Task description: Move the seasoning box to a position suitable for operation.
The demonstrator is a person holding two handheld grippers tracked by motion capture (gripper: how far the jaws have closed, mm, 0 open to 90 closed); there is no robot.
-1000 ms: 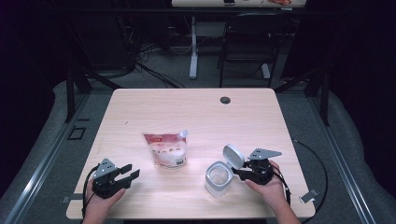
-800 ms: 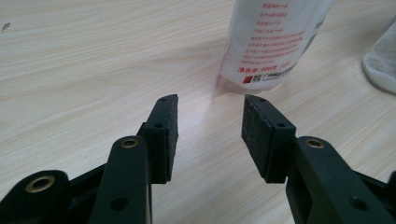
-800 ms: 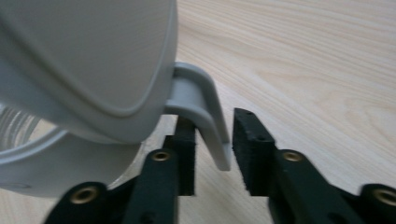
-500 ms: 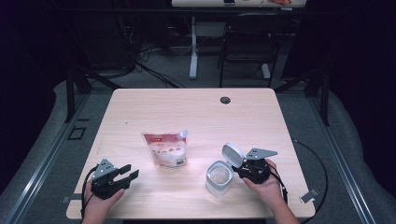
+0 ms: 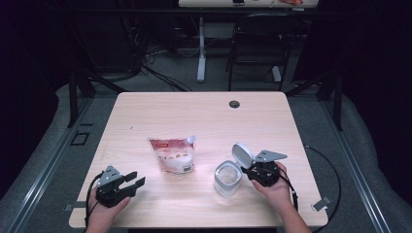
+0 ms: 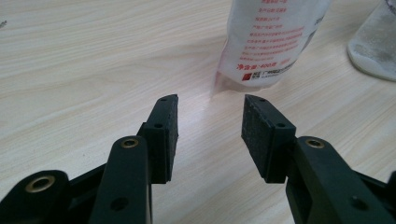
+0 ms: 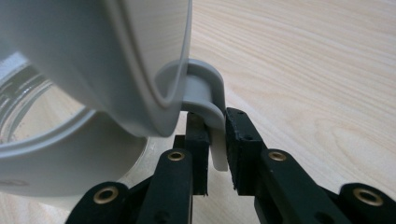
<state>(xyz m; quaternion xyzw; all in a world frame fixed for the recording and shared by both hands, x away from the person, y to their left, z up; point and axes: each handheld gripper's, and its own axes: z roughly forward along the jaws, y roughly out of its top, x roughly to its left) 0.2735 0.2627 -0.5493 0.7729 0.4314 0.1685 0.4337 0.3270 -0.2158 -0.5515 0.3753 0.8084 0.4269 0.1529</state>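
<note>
The clear jar point(image 5: 227, 177) stands upright in the lower right of the high view, mouth up, well inside the front edge of the bench point(image 5: 204, 116); its grey lid point(image 5: 242, 155) is raised, tilted back toward the upper right; the right hand-held gripper point(image 5: 252, 171) has just been closing and now clamps the lid's tab point(image 7: 215, 140) between its pads; the left hand-held gripper point(image 5: 133, 180) rests at lower left near the front edge, jaws apart and holding nothing; the pouch point(image 5: 173, 155) lies between them, spout toward the upper right; the far half of the bench is bare.
</note>
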